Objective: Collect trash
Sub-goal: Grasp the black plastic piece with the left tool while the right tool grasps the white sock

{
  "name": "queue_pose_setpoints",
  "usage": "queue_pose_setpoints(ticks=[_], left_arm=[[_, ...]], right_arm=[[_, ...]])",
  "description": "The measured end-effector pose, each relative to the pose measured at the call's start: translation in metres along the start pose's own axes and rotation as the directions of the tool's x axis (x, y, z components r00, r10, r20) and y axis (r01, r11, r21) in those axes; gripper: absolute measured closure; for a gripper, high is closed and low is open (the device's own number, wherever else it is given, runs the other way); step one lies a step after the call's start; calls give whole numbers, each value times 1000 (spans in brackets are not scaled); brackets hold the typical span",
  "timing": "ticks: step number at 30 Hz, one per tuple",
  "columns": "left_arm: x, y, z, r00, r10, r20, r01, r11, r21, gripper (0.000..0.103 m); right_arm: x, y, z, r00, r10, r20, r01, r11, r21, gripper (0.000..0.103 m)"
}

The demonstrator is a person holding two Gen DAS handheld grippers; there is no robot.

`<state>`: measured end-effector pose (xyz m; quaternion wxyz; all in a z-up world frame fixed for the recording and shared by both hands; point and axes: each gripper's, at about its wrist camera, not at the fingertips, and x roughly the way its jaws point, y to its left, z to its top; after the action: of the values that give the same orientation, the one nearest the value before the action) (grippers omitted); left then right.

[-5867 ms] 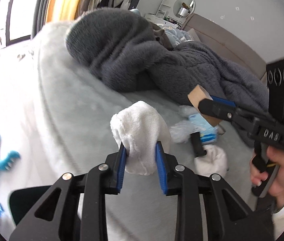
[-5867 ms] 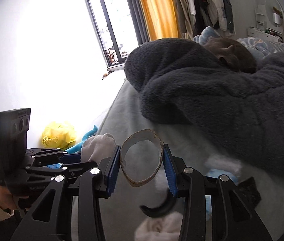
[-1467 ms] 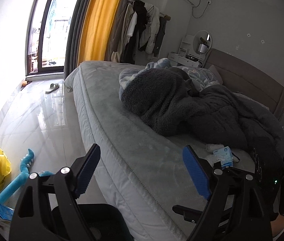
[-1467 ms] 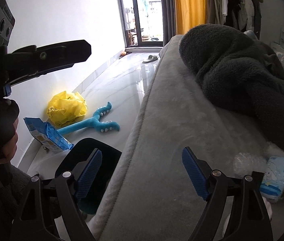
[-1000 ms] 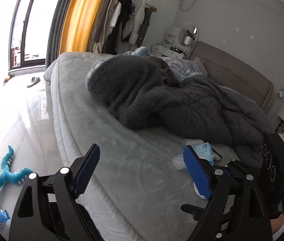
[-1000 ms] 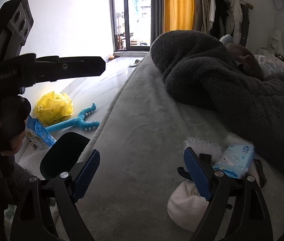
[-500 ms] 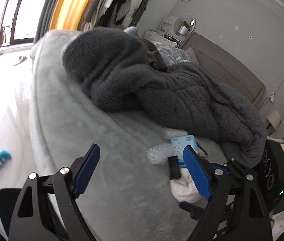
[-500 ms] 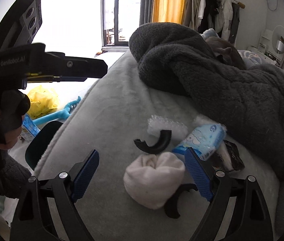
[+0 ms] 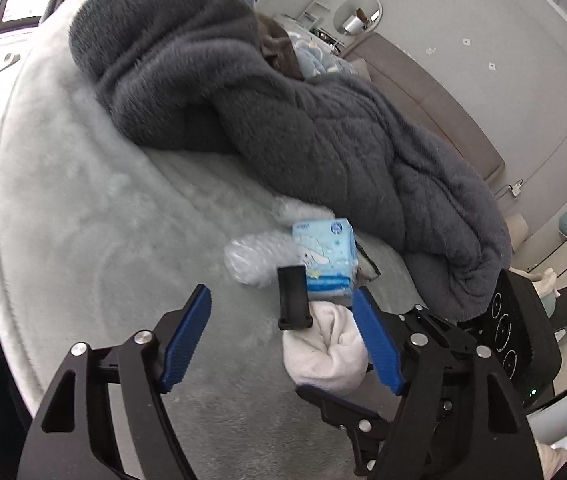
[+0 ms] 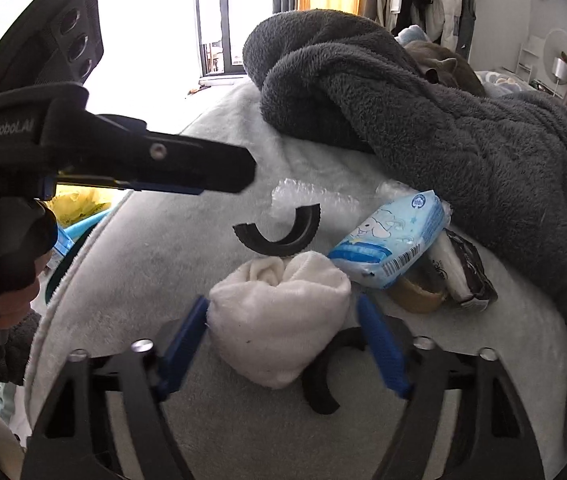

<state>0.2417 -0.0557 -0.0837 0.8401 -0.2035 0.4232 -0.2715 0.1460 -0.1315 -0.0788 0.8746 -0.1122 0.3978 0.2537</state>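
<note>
Both tools back over the bed pile, jaws just been narrowing. Right tool straddles the white cloth bundle, nothing clenched yet; left tool empty near the black curved piece (next pickups, likely). Grey blanket heaped behind, bedroom wall beyond.

Daylight from blown-out window; fisheye bending edges; motion blur on both views.
</note>
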Motion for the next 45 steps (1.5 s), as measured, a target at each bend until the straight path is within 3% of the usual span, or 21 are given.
queue_pose_setpoints(ticks=[8,13,22,28,40,45], left_arm=[[25,-3,-5,998,-31,-46,30,999,-13,37],[38,-1,-5,996,-57,-67,54,997,-54,42],[55,5,-1,993,-93,-77,84,991,-108,60],[62,1,0,993,-92,-79,84,991,-102,80],[53,-24,3,1000,-27,-11,27,999,25,81],[42,-29,4,1000,-1,23,0,998,70,81]], right_arm=[[-5,-2,-1,1000,21,12,-21,1000,-15,47],[-7,-3,-4,999,32,18,-32,999,-16,49],[-17,-6,-10,998,48,42,-47,999,-13,54],[-26,-18,-14,995,68,67,-70,997,27,57],[-41,-49,-15,984,134,118,-152,974,165,57],[-45,-65,-14,974,166,153,-200,947,250,57]])
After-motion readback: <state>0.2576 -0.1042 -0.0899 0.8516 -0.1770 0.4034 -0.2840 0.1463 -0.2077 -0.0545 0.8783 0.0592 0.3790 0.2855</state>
